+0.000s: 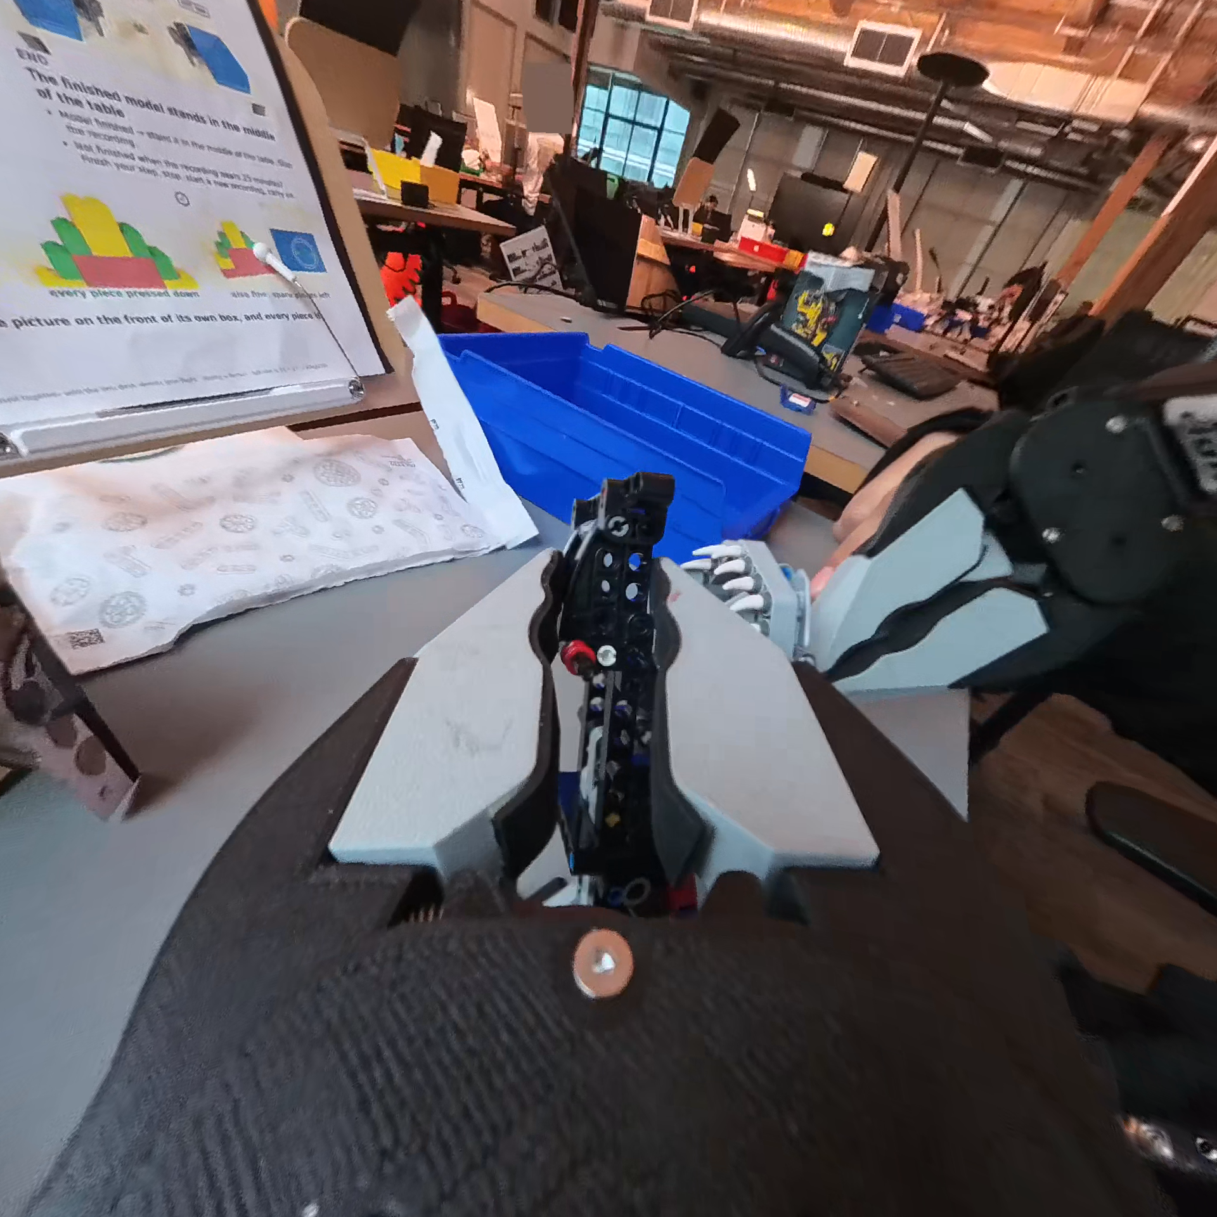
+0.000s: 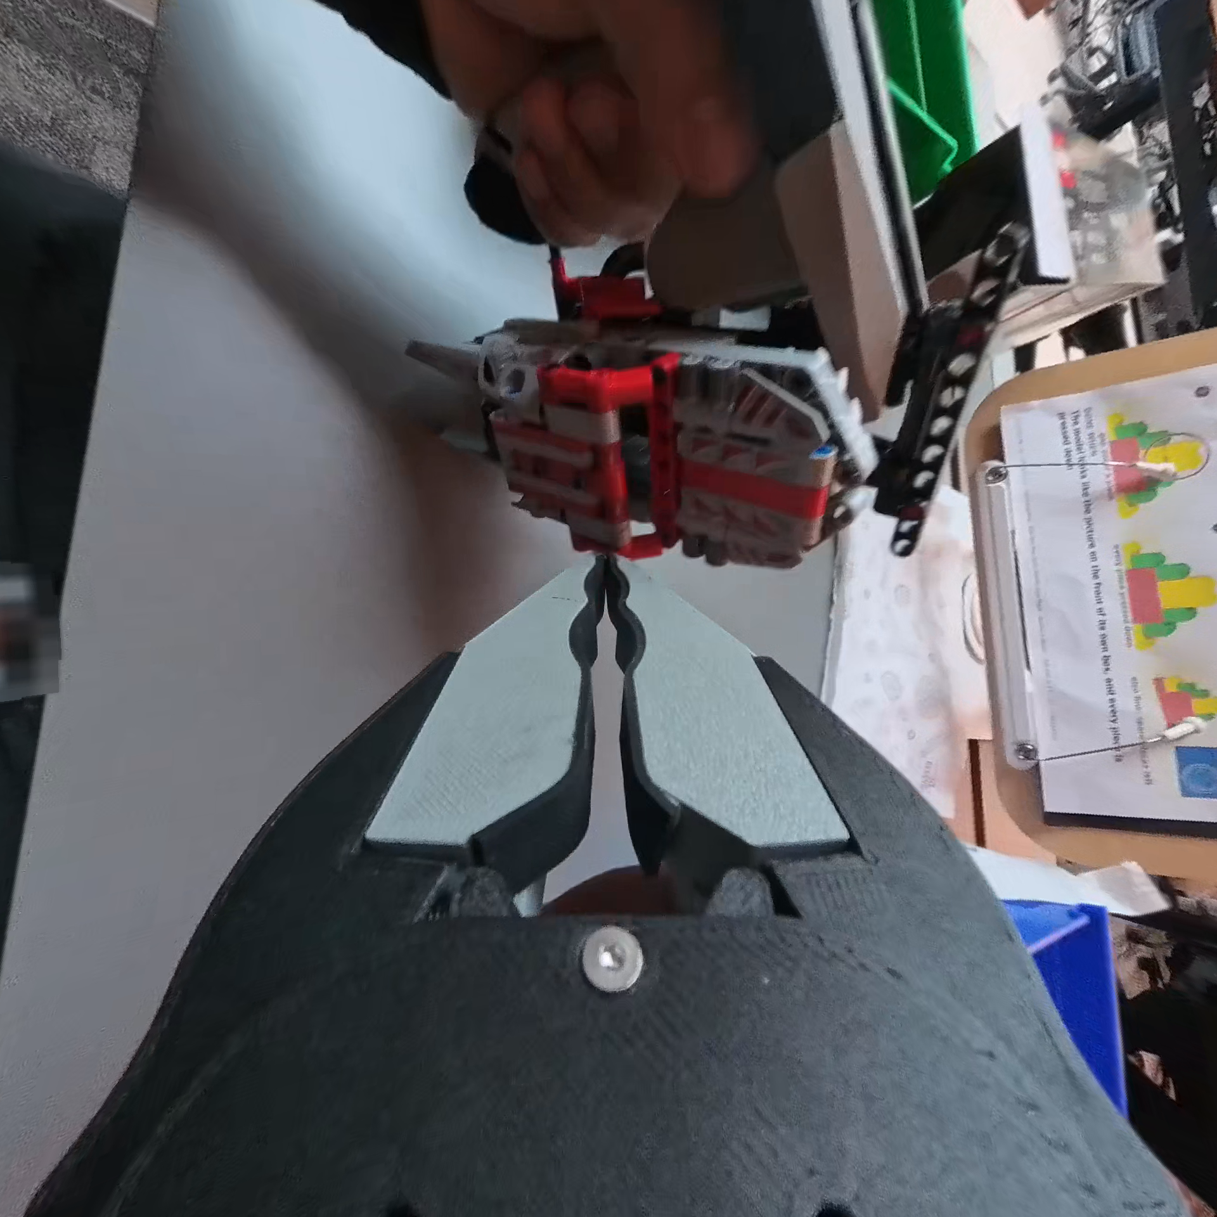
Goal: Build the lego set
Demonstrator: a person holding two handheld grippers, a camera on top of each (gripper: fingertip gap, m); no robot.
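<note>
The left gripper (image 1: 602, 593) is clamping a long black beam assembly of holed plastic lego pieces (image 1: 609, 658), which is running up the centre of the left wrist view between the grey fingers. The right gripper (image 2: 607, 566) is pressing together at its tips against the red frame edge of a grey, red and white blocky lego model (image 2: 658, 454), sitting at the centre of the right wrist view; whether a small part is pinched between the tips is too blurred to tell.

Judging by this, a joining or pressing step is underway on the half-built set. The next move probably calls for steady alignment and a firm push.

A hand (image 2: 593, 118) at the top of the right view is hiding the model's far side. The printed paper bag (image 1: 217, 533) at middle left and the blue plastic bin (image 1: 658, 421) behind are lying idle.
</note>
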